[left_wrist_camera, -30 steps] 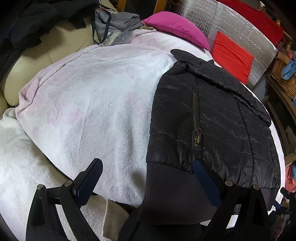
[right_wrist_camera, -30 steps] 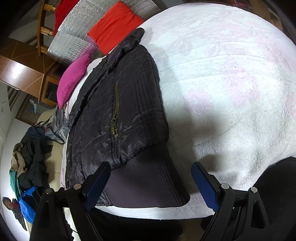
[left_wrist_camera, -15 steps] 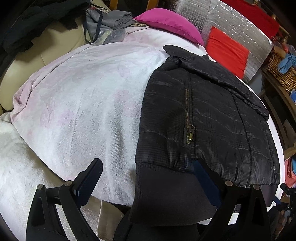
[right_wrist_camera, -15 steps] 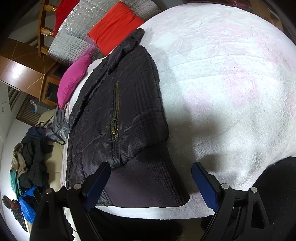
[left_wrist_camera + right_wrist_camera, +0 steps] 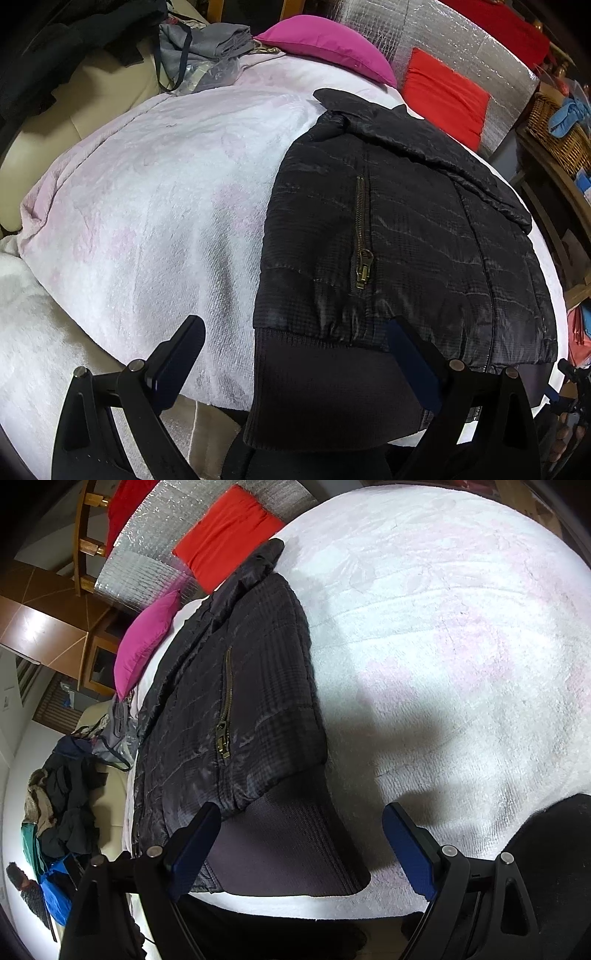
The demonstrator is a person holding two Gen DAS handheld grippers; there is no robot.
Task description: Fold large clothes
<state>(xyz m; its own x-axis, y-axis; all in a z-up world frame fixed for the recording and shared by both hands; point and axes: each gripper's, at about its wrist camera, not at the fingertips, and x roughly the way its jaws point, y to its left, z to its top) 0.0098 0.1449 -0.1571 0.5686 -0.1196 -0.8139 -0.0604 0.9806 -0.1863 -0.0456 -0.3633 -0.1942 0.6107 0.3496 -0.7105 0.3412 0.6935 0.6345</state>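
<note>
Black quilted jacket with brass zip (image 5: 399,236) folded on white fleecy blanket (image 5: 166,206), left gripper (image 5: 295,363) and right gripper (image 5: 301,843) both spread wide, holding nothing, above its ribbed hem (image 5: 284,842)

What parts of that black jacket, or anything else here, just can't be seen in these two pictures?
- Jacket sleeves: neither view shows them, perhaps tucked underneath.
- Jacket's underside: it lies flat on the blanket.
- Ribbed hem bottom edge: left wrist view, dark against the shadow below; left gripper fingers cover its corners.
- Clothes pile: right wrist view, too small and warped to sort out.
- Basket: left wrist view, cut by the edge.
</note>
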